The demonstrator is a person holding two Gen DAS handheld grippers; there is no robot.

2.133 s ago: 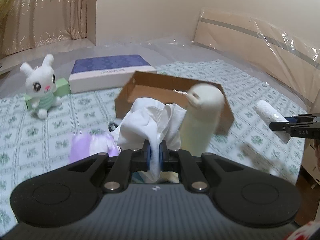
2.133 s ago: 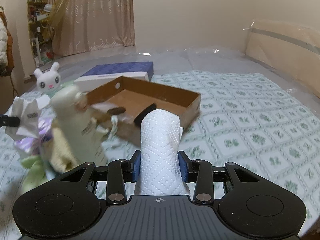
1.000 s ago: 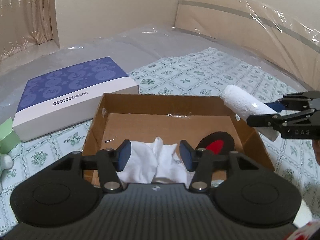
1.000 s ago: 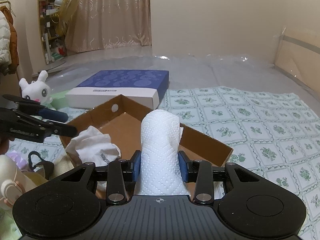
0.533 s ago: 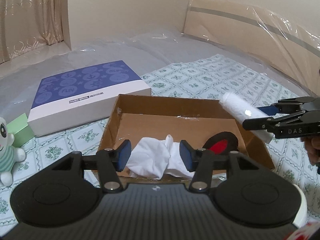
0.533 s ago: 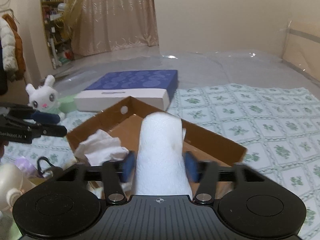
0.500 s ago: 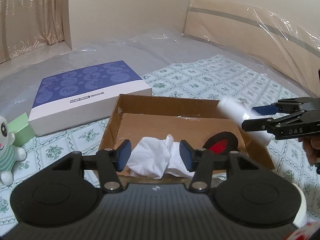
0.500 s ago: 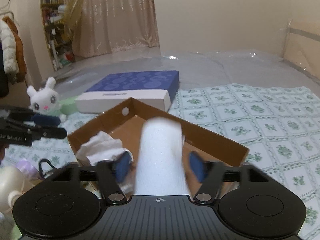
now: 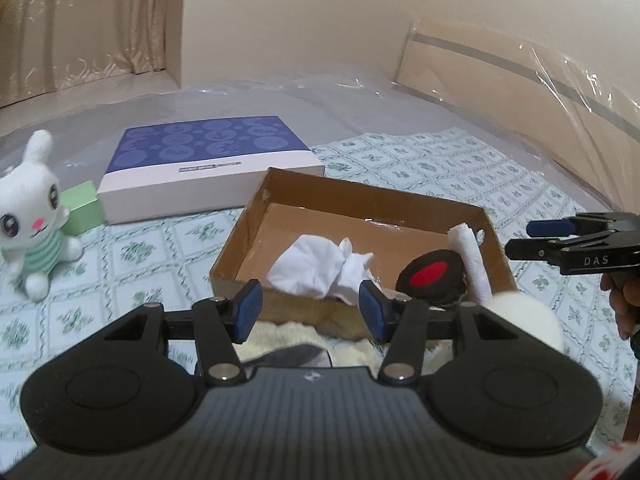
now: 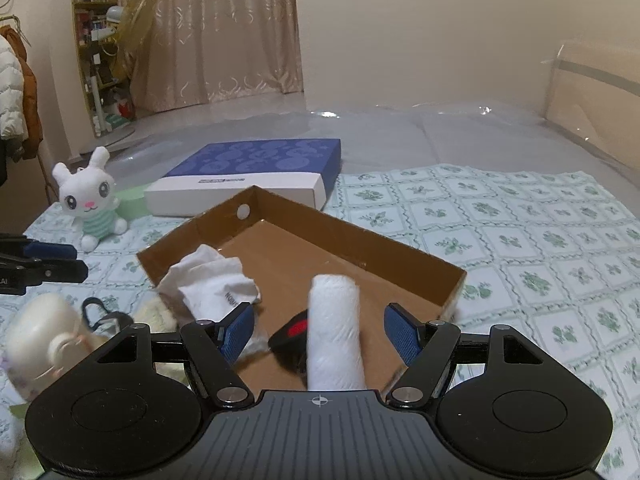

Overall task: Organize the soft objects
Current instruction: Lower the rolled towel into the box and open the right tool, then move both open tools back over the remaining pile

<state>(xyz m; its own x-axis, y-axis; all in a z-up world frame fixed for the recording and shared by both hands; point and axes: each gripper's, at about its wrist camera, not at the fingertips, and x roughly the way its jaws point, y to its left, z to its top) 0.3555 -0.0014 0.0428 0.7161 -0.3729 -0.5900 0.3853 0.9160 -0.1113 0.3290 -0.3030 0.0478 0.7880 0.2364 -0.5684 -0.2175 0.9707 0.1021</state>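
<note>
Both my tongs stand empty, with two soft things newly in the box.

My right gripper (image 10: 316, 334) has just been opening: its jaws stand wide and clear of the white paper roll (image 10: 335, 328), which lies in the near end of the cardboard box (image 10: 404, 254), propped on a black and red item (image 9: 434, 271). My left gripper (image 9: 311, 310) is apart too, with nothing between its jaws; the crumpled white cloth (image 9: 320, 266) rests inside the box beyond it. I judge the job partly done: a pale plush (image 10: 38, 344), a cream towel (image 10: 156, 314) and a white bunny (image 10: 90, 198) are outside on the green-patterned sheet (image 10: 520, 240). Farther off sit a blue and white box (image 10: 256, 174), plastic-covered bedding, curtains and a cluttered shelf.
</note>
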